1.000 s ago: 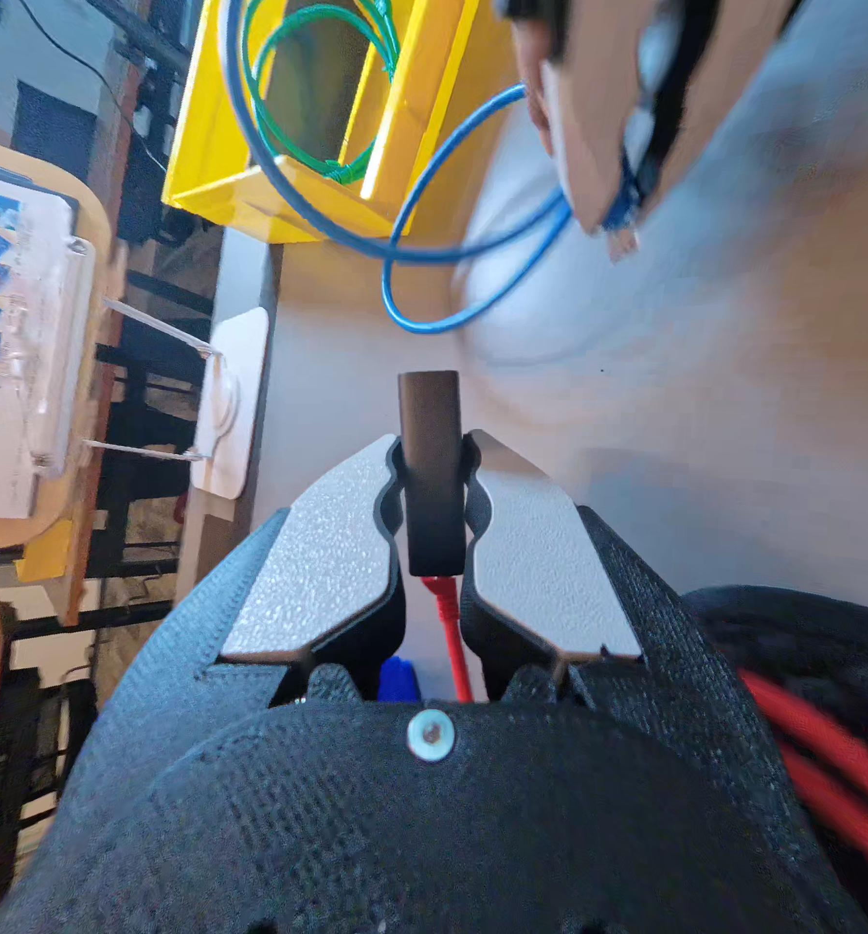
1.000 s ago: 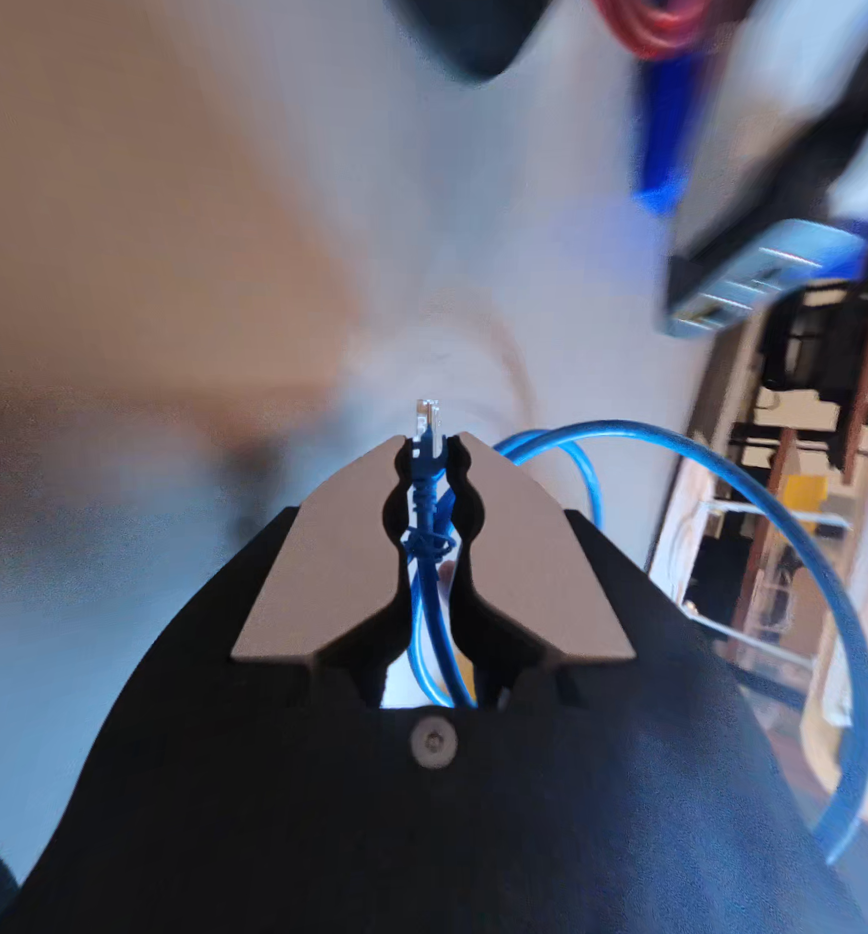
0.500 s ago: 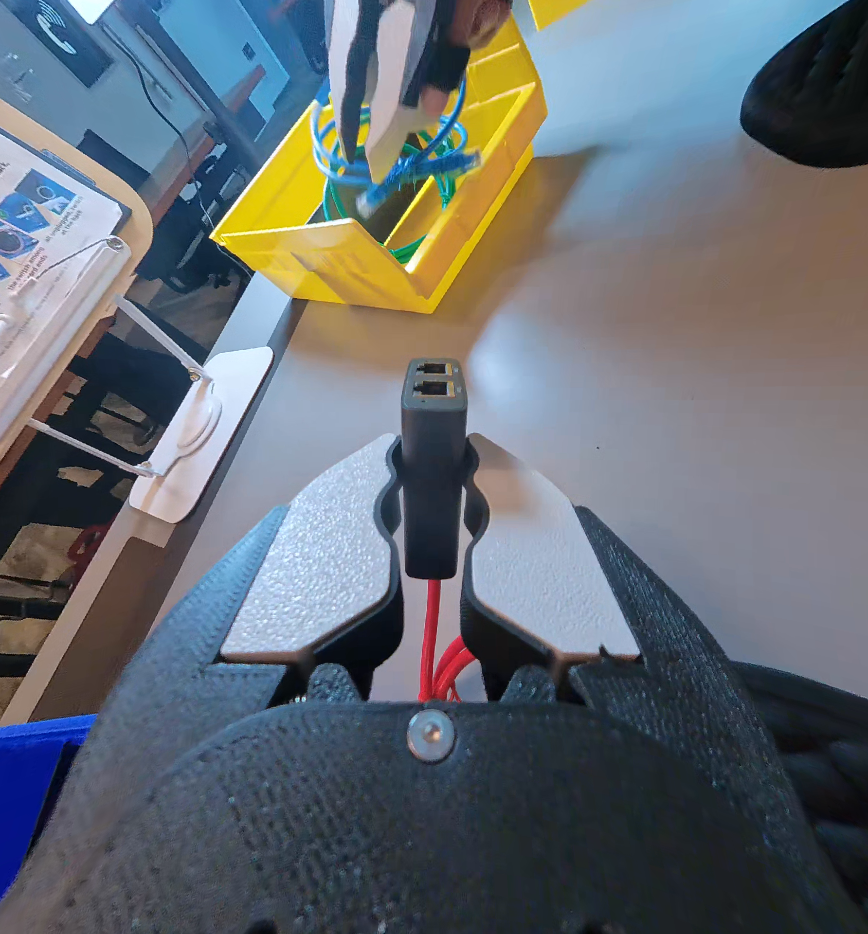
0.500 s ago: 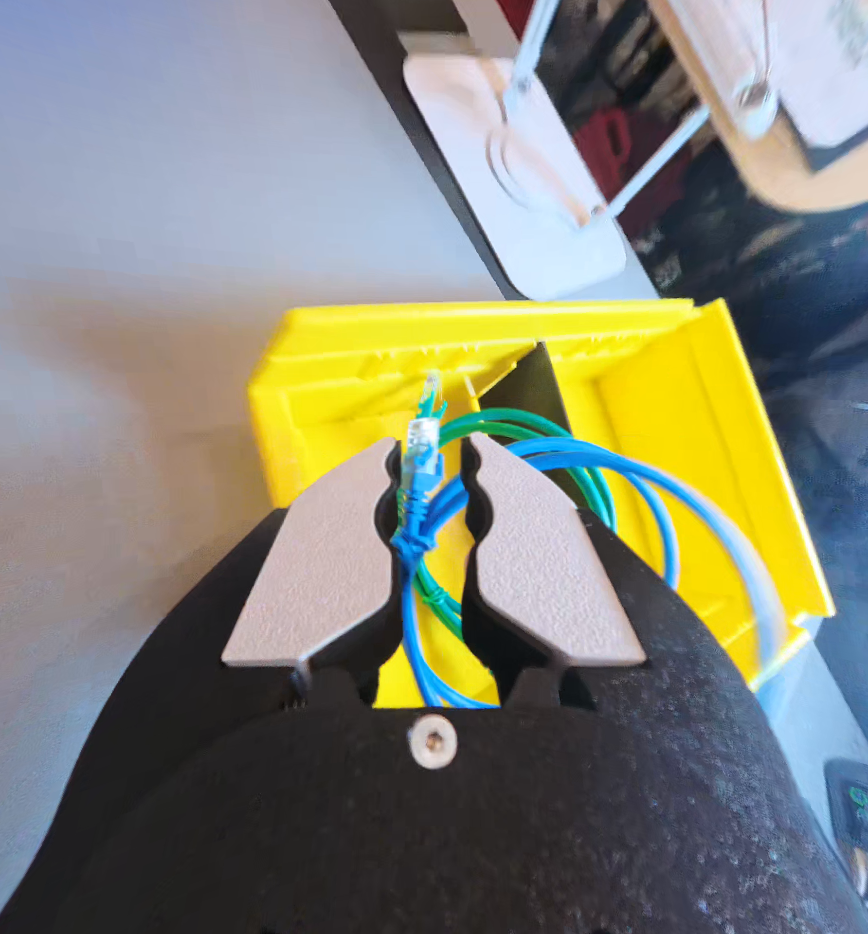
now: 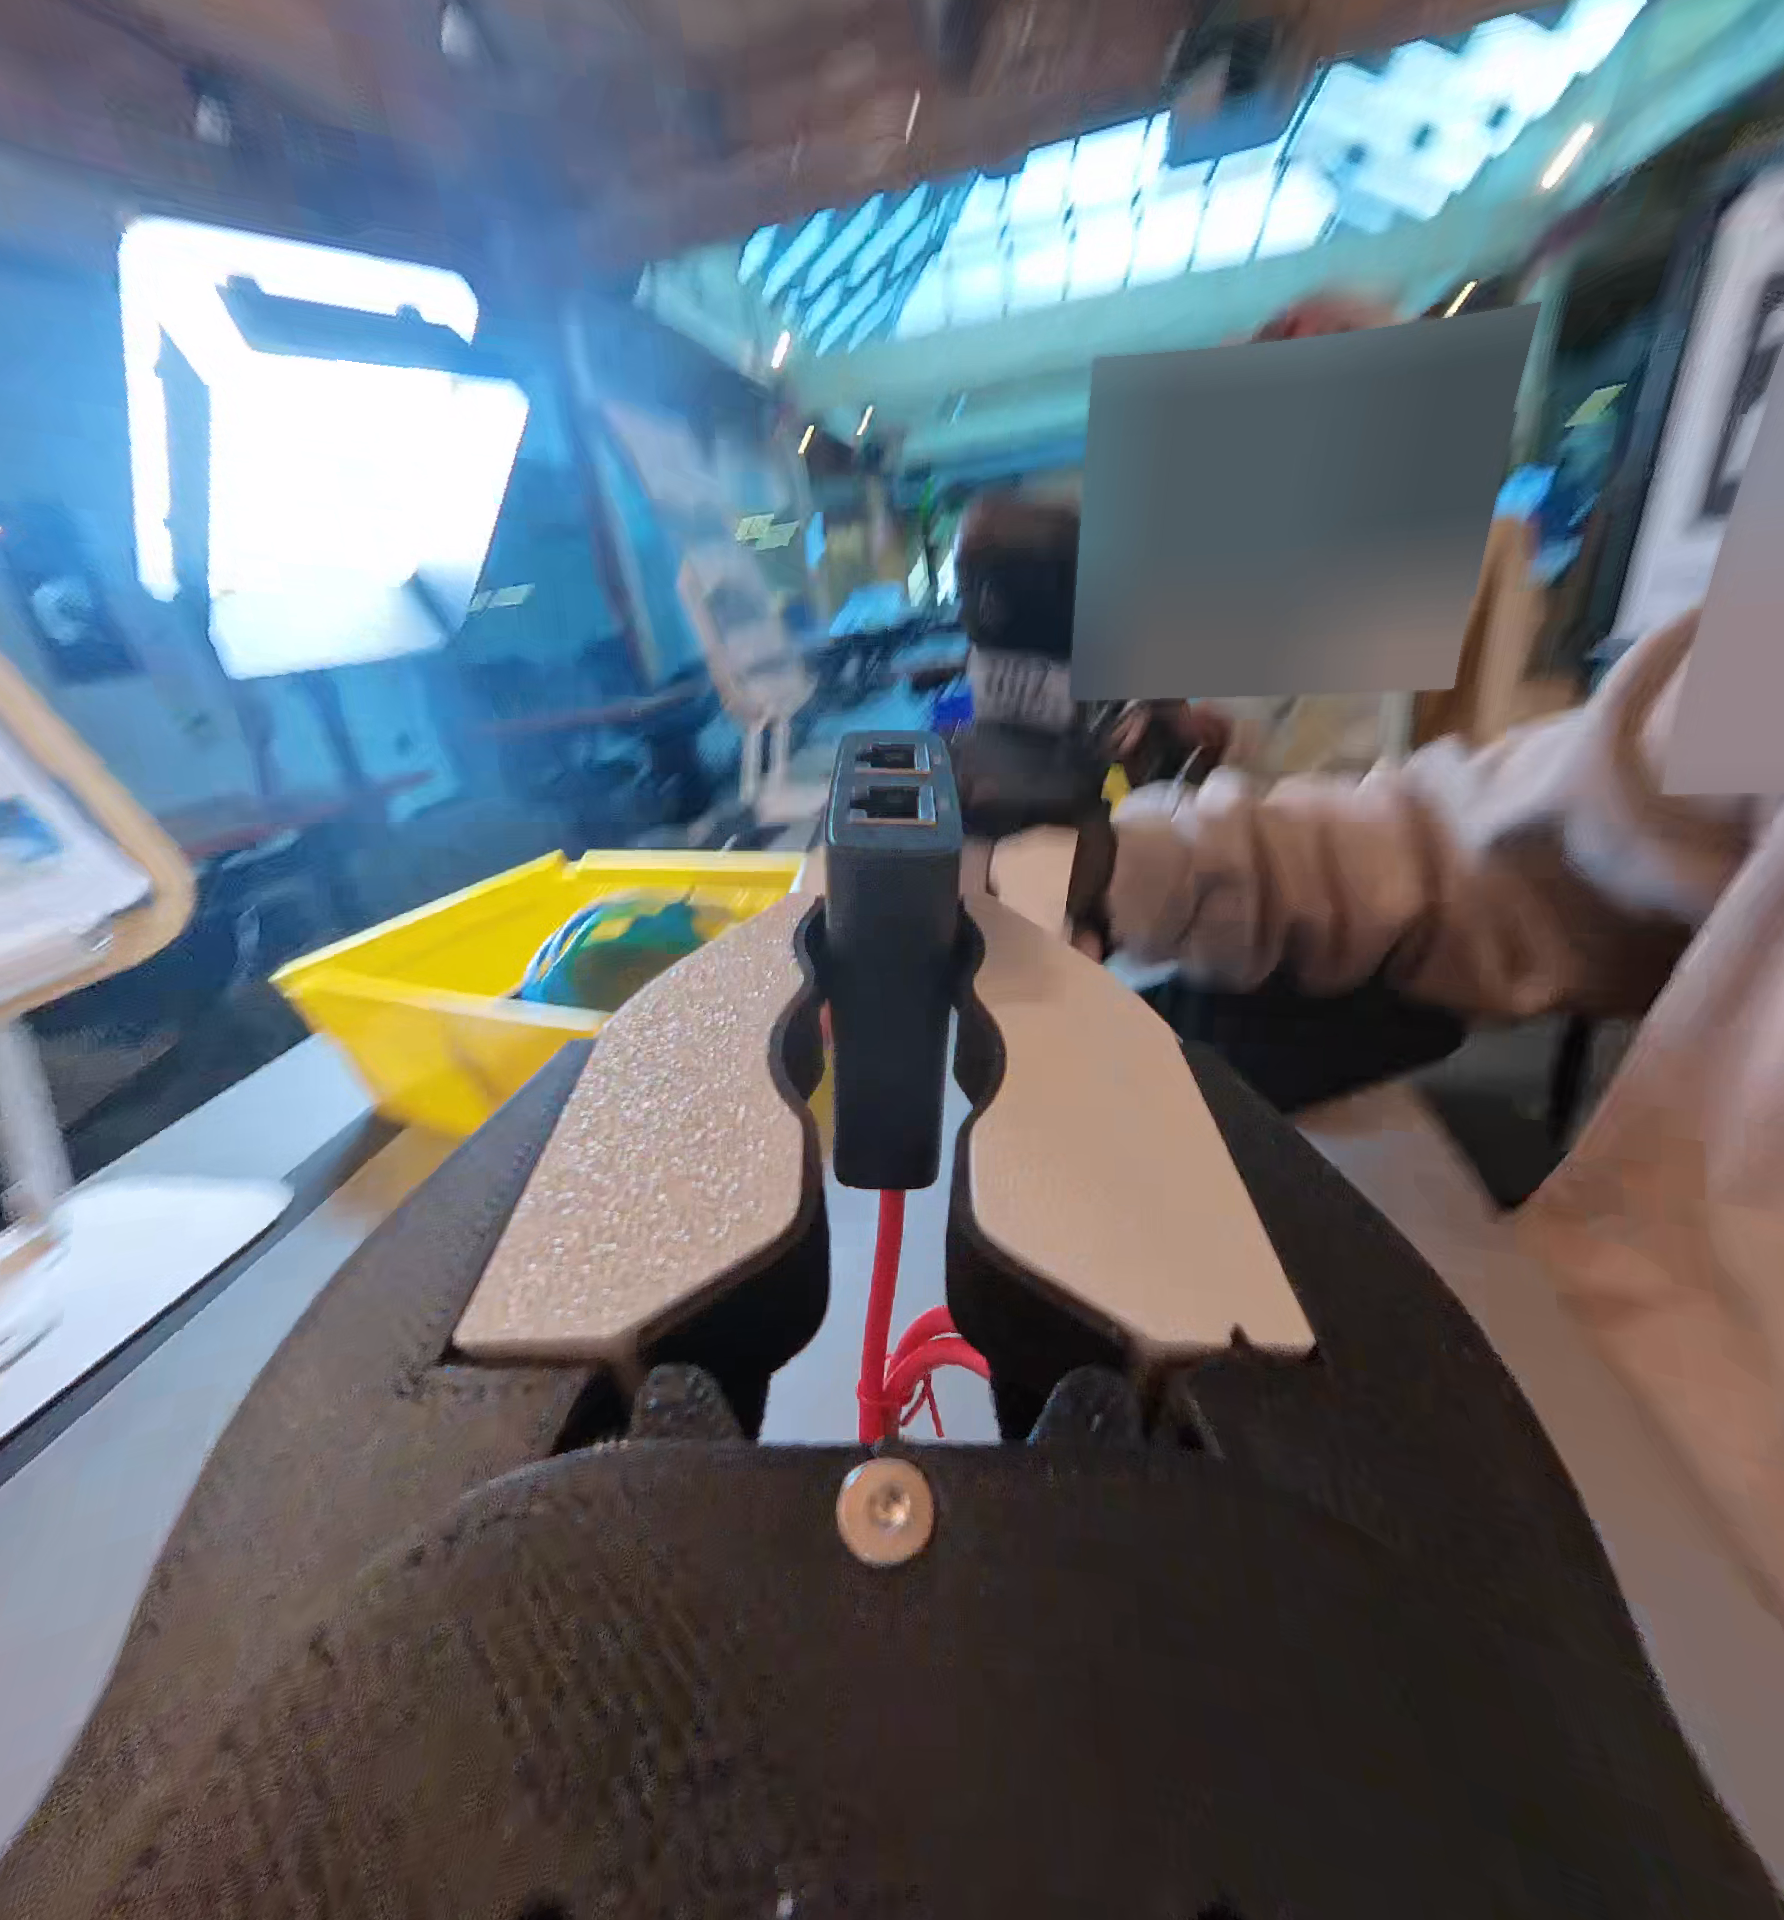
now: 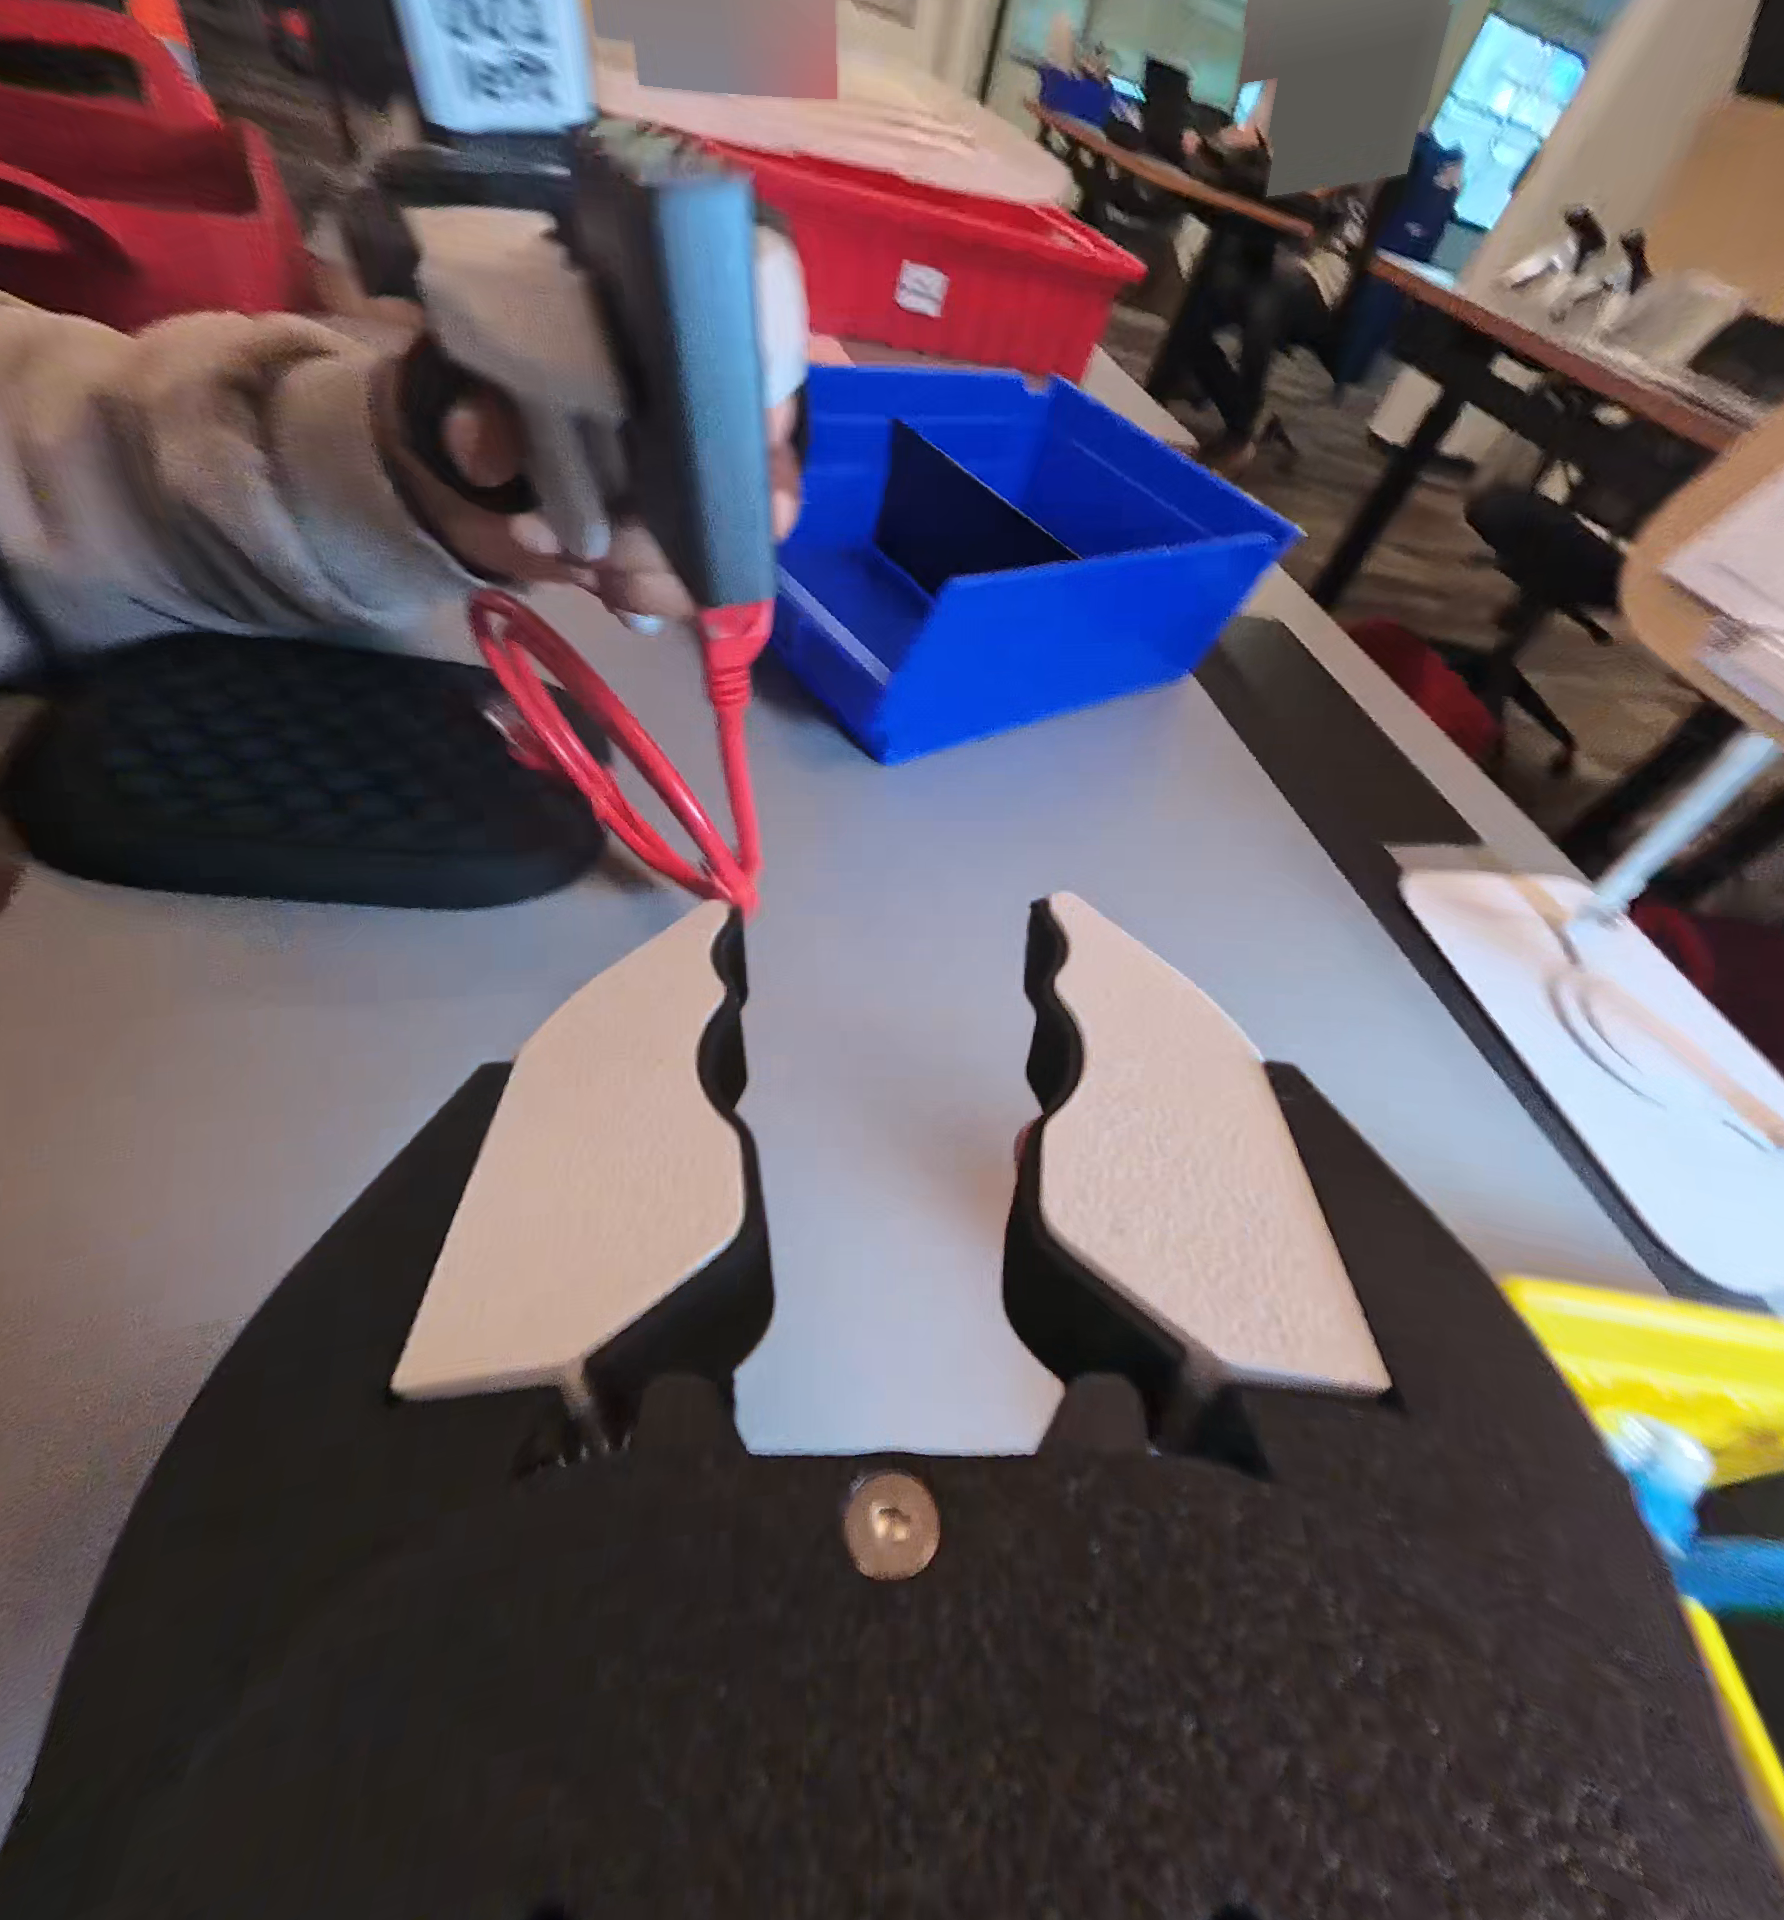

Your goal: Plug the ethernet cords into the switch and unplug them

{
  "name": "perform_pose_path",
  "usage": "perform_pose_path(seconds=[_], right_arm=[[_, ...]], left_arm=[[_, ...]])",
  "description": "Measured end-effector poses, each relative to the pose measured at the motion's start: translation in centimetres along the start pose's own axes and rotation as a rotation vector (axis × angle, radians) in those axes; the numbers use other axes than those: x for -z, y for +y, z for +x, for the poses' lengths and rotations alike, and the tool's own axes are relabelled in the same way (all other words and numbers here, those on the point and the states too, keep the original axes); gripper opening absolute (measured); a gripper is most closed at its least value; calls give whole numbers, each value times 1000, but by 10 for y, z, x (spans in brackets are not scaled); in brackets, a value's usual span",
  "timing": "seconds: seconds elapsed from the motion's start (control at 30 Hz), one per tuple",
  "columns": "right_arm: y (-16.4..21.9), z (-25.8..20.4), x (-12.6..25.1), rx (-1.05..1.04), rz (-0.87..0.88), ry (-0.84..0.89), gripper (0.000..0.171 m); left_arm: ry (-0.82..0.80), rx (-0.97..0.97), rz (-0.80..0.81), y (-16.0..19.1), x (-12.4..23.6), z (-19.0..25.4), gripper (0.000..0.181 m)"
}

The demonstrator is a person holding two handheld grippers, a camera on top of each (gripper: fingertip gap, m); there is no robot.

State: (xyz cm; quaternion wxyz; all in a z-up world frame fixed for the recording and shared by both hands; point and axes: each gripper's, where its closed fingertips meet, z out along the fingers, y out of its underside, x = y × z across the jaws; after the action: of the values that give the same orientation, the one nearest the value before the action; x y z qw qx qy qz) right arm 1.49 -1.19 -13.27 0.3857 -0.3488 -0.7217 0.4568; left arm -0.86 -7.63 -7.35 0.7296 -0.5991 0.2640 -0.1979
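My left gripper (image 5: pixel 888 935) is shut on the black switch (image 5: pixel 886 997), held up with two empty ports facing away from me. A red ethernet cord (image 5: pixel 883 1288) hangs from its near end. The right wrist view shows the same switch (image 6: pixel 706 416) held high in the far gripper, with the red cord (image 6: pixel 639 769) looped down to the table. My right gripper (image 6: pixel 883 914) is open and empty above the grey table (image 6: pixel 919 862). The blue and green cords (image 5: pixel 618 935) lie in the yellow bin (image 5: pixel 431 997); a blue cord end (image 6: pixel 1688 1507) shows at the right.
A blue bin (image 6: pixel 1013 561) stands on the table beyond my right gripper. A black mat (image 6: pixel 285 769) lies at the left. A white stand base (image 6: pixel 1636 1070) sits at the table's right edge. Red crates (image 6: pixel 919 260) and a person's sleeve (image 5: pixel 1439 883) are behind. My right fingertips sit around 10 cm from my left ones.
My right gripper let go of the blue cord at the yellow bin, opened and swung toward the blue bin. My left gripper tilted up with the switch.
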Motion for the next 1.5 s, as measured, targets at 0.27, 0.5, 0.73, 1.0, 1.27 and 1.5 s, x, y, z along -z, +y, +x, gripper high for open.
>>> perform_pose_path(seconds=[0.27,0.5,0.73,1.0,1.27,1.5], right_arm=[[-5,-51,-28,156,64,-114,7],[-13,-37,-14,75,91,-97,34],[-15,-40,-16,184,13,-63,5],[-8,-3,18,599,-227,285,6],[5,-16,9,866,-225,259,6],[33,-9,-1,789,-310,243,7]], left_arm=[[136,111,212,-16,-9,19,21],[179,137,262,-18,0,20,21],[140,54,172,-4,3,16,21],[-39,-268,-305,68,-4,-10,27],[-9,-495,-496,100,-3,-3,25],[-104,-661,-628,113,-1,-15,21]])
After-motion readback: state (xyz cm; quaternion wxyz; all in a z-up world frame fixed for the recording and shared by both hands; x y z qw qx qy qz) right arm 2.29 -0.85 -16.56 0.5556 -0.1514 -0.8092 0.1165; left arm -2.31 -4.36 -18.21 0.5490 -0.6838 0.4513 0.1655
